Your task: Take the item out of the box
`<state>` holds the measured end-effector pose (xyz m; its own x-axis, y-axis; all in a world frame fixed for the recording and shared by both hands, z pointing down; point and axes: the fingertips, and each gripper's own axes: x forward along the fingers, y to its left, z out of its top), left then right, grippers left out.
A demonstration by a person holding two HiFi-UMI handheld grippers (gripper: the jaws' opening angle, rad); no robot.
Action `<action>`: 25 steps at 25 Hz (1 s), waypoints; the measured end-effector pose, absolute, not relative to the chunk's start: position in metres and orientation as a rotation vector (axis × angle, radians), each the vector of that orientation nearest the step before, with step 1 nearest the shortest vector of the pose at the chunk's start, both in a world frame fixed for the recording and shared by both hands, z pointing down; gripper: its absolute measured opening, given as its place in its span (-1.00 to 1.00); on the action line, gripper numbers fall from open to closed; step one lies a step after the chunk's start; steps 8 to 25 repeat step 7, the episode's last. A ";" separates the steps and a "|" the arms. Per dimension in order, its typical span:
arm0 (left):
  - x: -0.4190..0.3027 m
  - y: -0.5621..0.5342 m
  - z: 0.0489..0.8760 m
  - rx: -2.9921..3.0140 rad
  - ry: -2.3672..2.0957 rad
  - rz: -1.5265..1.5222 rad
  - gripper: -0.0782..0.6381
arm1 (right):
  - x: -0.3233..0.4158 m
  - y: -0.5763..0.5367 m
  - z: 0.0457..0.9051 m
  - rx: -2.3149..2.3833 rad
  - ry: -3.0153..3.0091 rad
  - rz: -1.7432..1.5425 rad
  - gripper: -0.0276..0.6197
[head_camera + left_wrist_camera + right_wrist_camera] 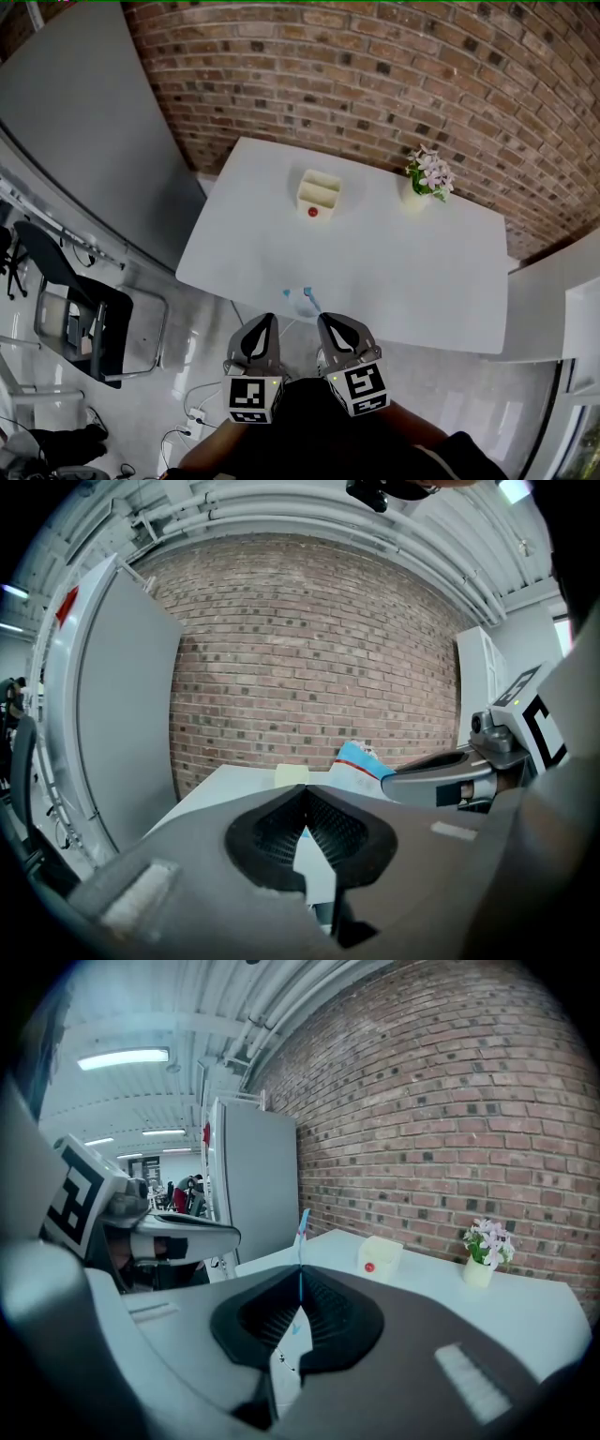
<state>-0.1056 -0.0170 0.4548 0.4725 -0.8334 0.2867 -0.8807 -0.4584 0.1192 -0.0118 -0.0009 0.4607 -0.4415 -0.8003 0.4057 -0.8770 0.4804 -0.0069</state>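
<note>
A cream open box [319, 190] with a small red item [313, 212] on its front stands at the middle back of the white table [403, 267]. My right gripper [322, 320] hovers over the table's near edge, shut on a thin blue-and-white packet [304, 301] that sticks up edge-on past its tips [302, 1230]. Beside it on the left, my left gripper [266, 320] is shut with nothing between its jaws. In the left gripper view the packet [360, 759] shows at the right gripper's tip [390, 774]. The box [379, 1257] lies well ahead of both grippers.
A pot of pale pink flowers [428, 175] stands at the table's back right. A brick wall [375, 84] runs behind the table. Left of the table are a grey panel [84, 131], a chair [75, 309] and cables on the floor [192, 412].
</note>
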 end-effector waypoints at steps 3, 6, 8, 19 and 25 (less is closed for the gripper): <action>-0.109 -0.017 0.453 2.472 -1.480 0.268 -0.77 | -0.013 0.000 0.459 1.410 -2.387 0.300 -0.91; -0.112 -0.016 0.452 2.470 -1.484 0.268 -0.77 | -0.015 0.001 0.458 1.412 -2.387 0.298 -0.91; -0.114 -0.016 0.452 2.469 -1.485 0.270 -0.77 | -0.015 0.001 0.458 1.413 -2.386 0.298 -0.91; -0.114 -0.016 0.452 2.469 -1.485 0.270 -0.77 | -0.015 0.001 0.458 1.413 -2.386 0.298 -0.91; -0.114 -0.016 0.452 2.469 -1.485 0.270 -0.77 | -0.015 0.001 0.458 1.413 -2.386 0.298 -0.91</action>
